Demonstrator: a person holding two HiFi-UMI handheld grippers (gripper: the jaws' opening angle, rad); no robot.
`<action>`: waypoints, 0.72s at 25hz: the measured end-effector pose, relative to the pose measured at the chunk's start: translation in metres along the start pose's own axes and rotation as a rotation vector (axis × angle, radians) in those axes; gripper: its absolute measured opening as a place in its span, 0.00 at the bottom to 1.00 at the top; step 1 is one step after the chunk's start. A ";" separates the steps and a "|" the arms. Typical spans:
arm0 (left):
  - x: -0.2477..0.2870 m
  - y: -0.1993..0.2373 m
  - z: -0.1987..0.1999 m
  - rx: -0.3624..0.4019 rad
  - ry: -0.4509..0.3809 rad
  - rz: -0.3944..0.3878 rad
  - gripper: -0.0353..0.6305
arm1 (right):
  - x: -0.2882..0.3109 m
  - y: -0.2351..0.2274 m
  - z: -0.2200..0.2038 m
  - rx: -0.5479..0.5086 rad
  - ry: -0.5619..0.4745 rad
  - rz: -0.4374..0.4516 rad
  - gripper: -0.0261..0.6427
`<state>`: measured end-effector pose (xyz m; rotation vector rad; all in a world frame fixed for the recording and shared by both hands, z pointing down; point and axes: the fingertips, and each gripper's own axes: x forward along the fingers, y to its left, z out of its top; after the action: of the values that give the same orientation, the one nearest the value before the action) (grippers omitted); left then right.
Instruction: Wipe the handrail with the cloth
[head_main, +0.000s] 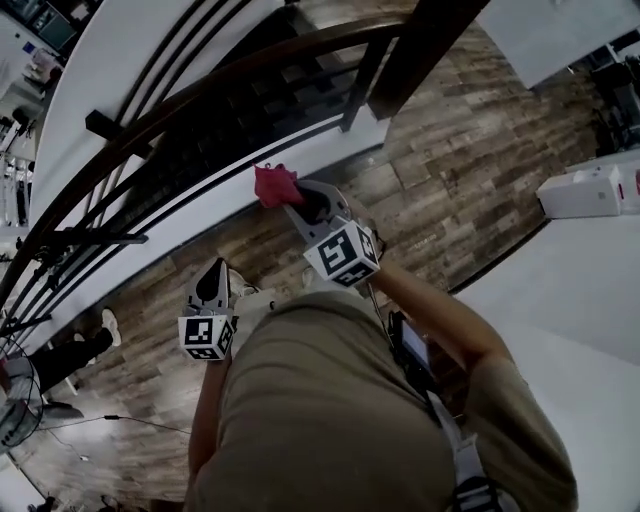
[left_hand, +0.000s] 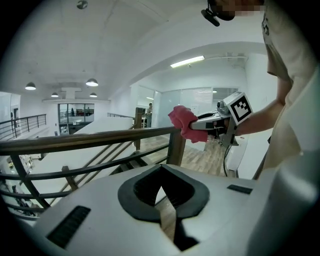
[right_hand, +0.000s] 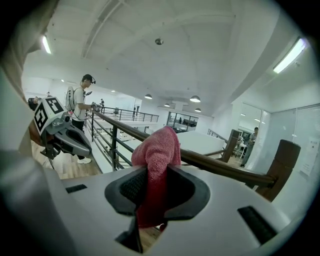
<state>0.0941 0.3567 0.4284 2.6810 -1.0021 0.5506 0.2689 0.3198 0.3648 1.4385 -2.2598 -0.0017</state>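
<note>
Hanging at the left, the left gripper (head_main: 214, 272), jaws drawn together on nothing, apart from the wooden handrail (head_main: 190, 100). At the centre, red cloth (head_main: 276, 186), bunched, pinched between the closed jaws of the right gripper (head_main: 292, 203) and held up beside the handrail near its dark post (left_hand: 176, 147); whether cloth meets rail cannot be told. At the right, the person's forearm (head_main: 430, 310) behind that gripper, over wood-plank floor (head_main: 470, 150).
</note>
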 end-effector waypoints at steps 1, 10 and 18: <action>-0.002 -0.009 -0.002 -0.006 0.001 0.008 0.08 | -0.009 0.000 -0.002 0.009 -0.009 0.012 0.18; -0.062 -0.021 -0.007 -0.080 -0.031 0.097 0.08 | -0.055 0.060 0.001 -0.004 -0.073 0.112 0.18; -0.103 0.004 -0.023 -0.061 -0.058 0.074 0.08 | -0.050 0.132 0.006 -0.040 -0.042 0.153 0.18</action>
<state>0.0134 0.4220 0.4064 2.6297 -1.1190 0.4510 0.1712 0.4216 0.3726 1.2531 -2.3842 -0.0291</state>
